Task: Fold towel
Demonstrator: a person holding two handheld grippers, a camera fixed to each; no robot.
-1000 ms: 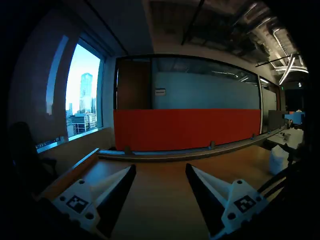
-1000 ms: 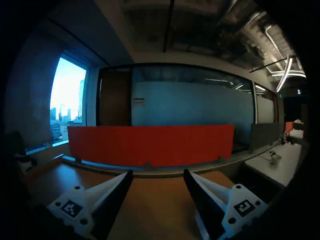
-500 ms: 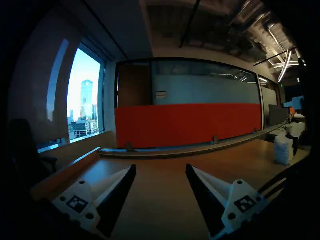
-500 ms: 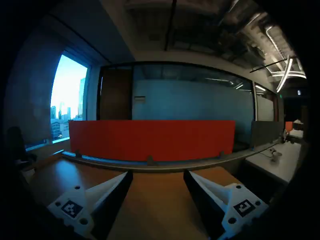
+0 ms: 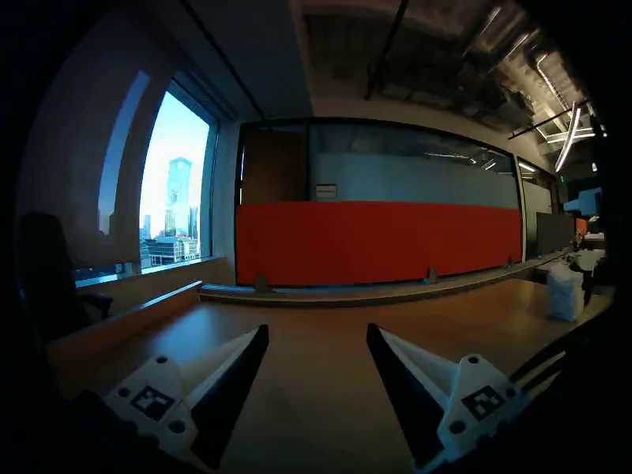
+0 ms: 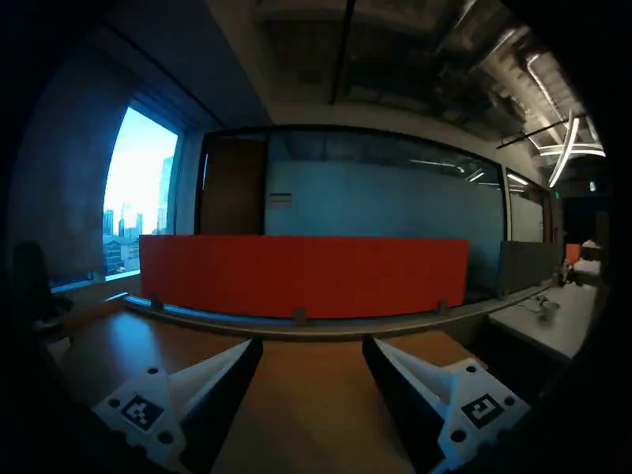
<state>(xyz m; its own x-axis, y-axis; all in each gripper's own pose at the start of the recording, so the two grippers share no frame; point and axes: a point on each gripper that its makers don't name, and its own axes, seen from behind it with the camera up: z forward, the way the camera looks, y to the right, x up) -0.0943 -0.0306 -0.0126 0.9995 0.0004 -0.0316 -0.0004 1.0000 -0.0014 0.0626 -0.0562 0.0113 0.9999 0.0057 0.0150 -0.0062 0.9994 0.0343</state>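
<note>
Hovering over a wooden desk (image 5: 474, 316) with left gripper (image 5: 317, 327) and right gripper (image 6: 312, 340), fingers spread wide, grasping nothing. Faces a red partition (image 5: 379, 241) at 12 o'clock. Shows a possible towel (image 5: 565, 291), pale and crumpled, at 3 o'clock in left gripper view; cannot tell for sure. Likely handles soft, light, floppy; best pinched at two adjacent corners once spread flat.

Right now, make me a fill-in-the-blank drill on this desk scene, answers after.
The left gripper and right gripper both have jaws standing ____. City towers show through the ____ beside the desk. In the left gripper view, a white bag sits toward the picture's ____ edge.
Missing: open; window; right.
</note>
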